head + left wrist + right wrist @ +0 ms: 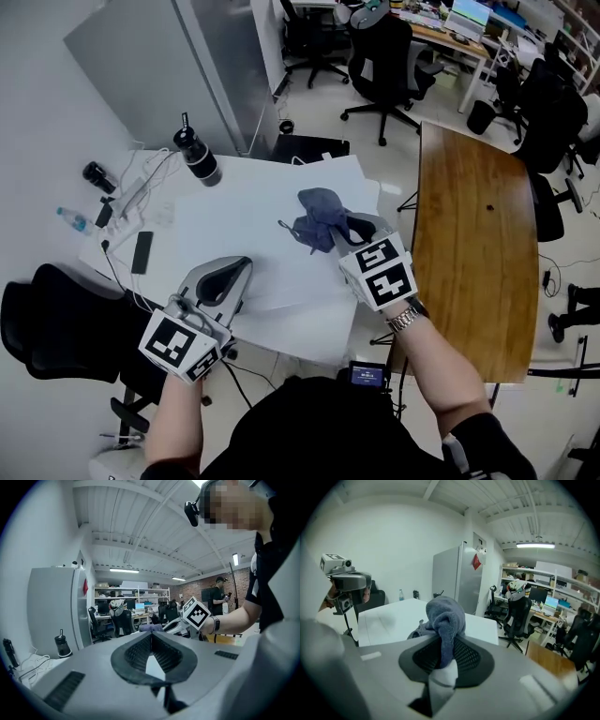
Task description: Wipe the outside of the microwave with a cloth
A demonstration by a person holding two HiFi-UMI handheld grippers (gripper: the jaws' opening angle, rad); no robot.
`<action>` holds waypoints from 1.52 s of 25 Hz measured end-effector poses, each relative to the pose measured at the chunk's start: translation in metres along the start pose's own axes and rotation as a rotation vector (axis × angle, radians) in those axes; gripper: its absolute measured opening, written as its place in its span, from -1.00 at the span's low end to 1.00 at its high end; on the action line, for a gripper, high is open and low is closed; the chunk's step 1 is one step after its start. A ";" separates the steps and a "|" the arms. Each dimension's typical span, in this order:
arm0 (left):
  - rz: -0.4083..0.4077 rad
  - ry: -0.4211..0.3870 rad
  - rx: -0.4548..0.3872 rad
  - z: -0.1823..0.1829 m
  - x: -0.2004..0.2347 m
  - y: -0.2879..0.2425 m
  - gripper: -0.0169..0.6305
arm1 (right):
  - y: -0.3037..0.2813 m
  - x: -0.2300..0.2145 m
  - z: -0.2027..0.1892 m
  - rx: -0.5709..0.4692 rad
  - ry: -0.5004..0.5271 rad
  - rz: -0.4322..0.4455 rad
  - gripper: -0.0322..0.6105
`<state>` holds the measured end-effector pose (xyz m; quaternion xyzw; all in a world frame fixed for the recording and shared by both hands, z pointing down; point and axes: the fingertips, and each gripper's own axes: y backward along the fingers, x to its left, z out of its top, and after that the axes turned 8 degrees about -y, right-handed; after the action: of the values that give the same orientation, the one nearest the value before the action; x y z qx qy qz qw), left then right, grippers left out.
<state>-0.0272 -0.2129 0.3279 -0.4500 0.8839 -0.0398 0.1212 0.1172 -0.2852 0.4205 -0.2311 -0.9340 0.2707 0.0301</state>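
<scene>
Left gripper [151,638], jaws pressed together and empty, hovers over the white table [234,225]; right gripper [350,229] clamps a blue-grey cloth [445,613].

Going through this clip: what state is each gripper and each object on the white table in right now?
left gripper: shut, nothing between its jaws.
right gripper: shut on the cloth.
cloth: bunched up, pinched at one end, over the white table.
black flask: upright, cap on.
phone: lying flat near the table's left edge.
microwave: not seen in any view.
</scene>
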 end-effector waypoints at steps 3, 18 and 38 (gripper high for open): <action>-0.018 -0.010 0.007 0.004 -0.011 -0.016 -0.93 | 0.008 -0.017 -0.001 -0.010 -0.019 -0.004 -0.68; -0.043 -0.014 0.033 0.013 -0.046 -0.069 -0.93 | 0.038 -0.100 -0.022 -0.062 -0.100 -0.073 -0.68; 0.031 -0.015 0.105 0.008 -0.060 -0.091 -0.93 | 0.001 -0.138 -0.103 0.030 -0.224 -0.029 -0.68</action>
<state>0.0807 -0.2183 0.3471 -0.4295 0.8865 -0.0807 0.1520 0.2595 -0.2960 0.5175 -0.1853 -0.9306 0.3085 -0.0671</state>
